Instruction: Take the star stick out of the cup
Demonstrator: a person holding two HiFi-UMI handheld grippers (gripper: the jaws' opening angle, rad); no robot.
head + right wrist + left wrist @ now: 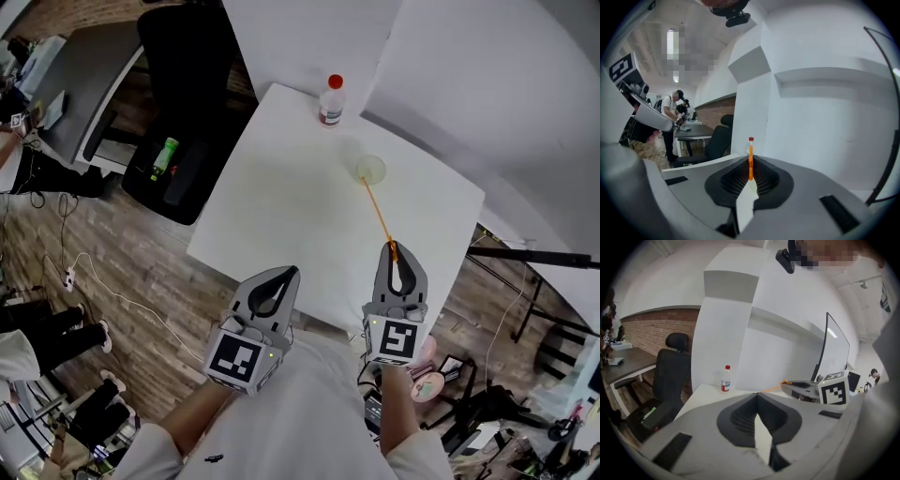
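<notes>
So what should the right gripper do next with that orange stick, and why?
Probably lift the stick up and back: the right gripper is shut on its near end, while its far end seems to sit in the cup.

We counted two grippers, left gripper [284, 275] and right gripper [394, 248]; one cup [371, 169], one star stick [378, 214], one bottle [330, 100] far on one table [281, 187]; one chair [187, 56] far left.
</notes>
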